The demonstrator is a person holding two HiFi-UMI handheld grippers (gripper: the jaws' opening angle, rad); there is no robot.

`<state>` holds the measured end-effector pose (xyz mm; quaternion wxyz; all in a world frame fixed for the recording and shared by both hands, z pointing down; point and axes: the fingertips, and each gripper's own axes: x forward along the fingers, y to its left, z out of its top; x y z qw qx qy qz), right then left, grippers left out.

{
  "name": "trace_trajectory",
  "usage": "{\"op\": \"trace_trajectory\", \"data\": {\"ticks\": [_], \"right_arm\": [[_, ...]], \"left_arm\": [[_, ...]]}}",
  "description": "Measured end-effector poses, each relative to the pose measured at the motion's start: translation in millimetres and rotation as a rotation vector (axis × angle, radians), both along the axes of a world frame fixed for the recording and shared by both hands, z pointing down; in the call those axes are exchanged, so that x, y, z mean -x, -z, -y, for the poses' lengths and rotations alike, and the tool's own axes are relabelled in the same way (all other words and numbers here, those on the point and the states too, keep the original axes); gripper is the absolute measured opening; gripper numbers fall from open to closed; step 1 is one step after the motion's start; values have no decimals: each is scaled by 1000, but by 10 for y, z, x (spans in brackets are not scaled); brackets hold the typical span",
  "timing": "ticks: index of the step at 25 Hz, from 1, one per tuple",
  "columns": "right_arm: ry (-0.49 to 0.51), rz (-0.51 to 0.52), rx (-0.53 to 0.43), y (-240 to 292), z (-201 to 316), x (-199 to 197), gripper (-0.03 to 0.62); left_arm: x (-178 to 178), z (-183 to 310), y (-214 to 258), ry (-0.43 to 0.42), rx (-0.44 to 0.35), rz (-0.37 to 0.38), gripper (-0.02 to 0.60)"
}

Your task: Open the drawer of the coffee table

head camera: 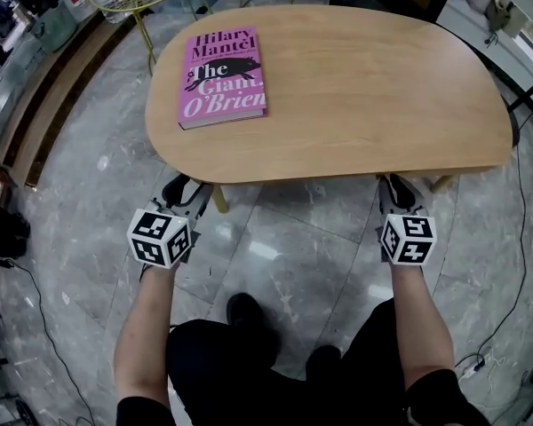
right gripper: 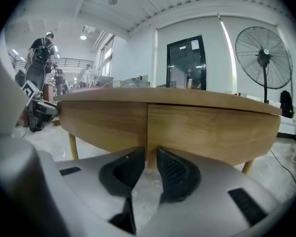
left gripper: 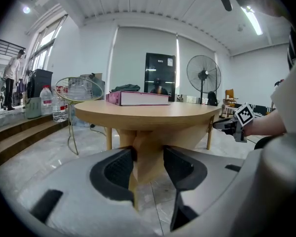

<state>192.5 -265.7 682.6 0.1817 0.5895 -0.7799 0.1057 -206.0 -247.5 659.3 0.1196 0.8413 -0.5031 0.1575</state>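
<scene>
Your two grippers sit at the near edge of the rounded light-wood coffee table [head camera: 364, 87], tips tucked just under its top. A pink hardback book [head camera: 222, 76] lies flat on the table's far left part, well apart from both tools. The left gripper [head camera: 188, 189] is at the near edge's left end and its jaws are spread wide. The table's wooden underframe shows through the gap, and no pad visibly presses on it. The right gripper [head camera: 400, 189] is further right along that edge with its jaws drawn in to a narrow slot, released and clamping nothing. In the right gripper view a vertical seam [right gripper: 147, 127] in the front panel lines up with that slot. The drawer [right gripper: 111, 125] is closed, flush under the tabletop beside that seam. Grey marble floor [head camera: 275, 247] shows below the table's near edge.
</scene>
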Motion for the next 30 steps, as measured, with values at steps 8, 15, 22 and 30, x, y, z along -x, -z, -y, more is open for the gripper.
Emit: {"op": "trace_trajectory", "data": {"ticks": [8,15,22,30], "right_arm": [[-13,4,-21,-28,17,-38,44],[-21,3,-20,-27,37,-62,41],[-19,1,-12,-17,101,-54,40],[80,26,52,-261,-116,251,140]], "left_arm": [[7,1,-6,13,-18,-5,201],[-13,5,-12,5,-11,-3,202],[4,-6,9,-10,-12,-5,190],[3,-4,-3,-10,-1,12,186]]}}
